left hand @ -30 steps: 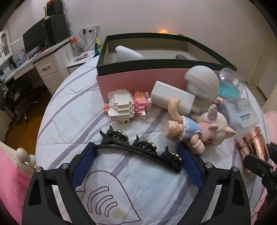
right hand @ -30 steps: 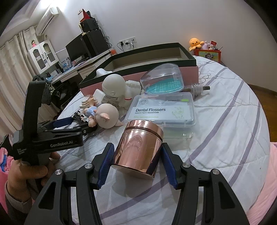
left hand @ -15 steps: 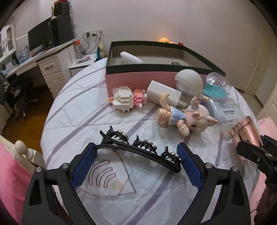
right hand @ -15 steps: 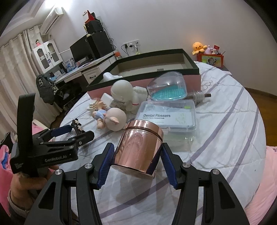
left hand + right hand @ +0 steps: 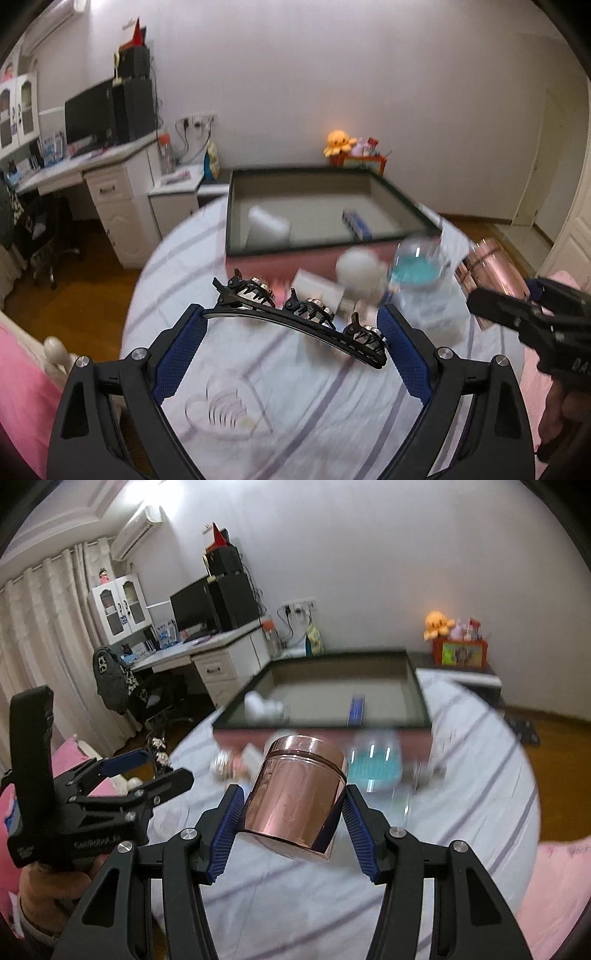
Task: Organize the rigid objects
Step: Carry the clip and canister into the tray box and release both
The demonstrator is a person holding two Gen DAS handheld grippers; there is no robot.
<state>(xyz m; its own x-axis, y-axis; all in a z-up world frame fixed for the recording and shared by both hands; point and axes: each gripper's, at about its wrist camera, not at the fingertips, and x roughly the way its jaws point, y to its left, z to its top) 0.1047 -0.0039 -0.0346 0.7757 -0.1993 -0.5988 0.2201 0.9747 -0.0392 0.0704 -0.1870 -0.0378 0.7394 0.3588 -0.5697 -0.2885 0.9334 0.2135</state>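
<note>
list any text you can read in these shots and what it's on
None reads cleanly; both views are motion-blurred.
Left gripper body, white print: too blurred to read.
Right gripper body, white letters at the frame edge: cut off, unreadable.
Clear flosser box label: smeared, unreadable.
Blue box in the bin: too small to read.
Copper tin: no print visible.

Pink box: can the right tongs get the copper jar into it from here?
Probably yes. The right tongs grip the copper jar clear of the bed, and the pink box straight ahead is open-topped and mostly bare. The toys in front of it lie lower than the jar.
</note>
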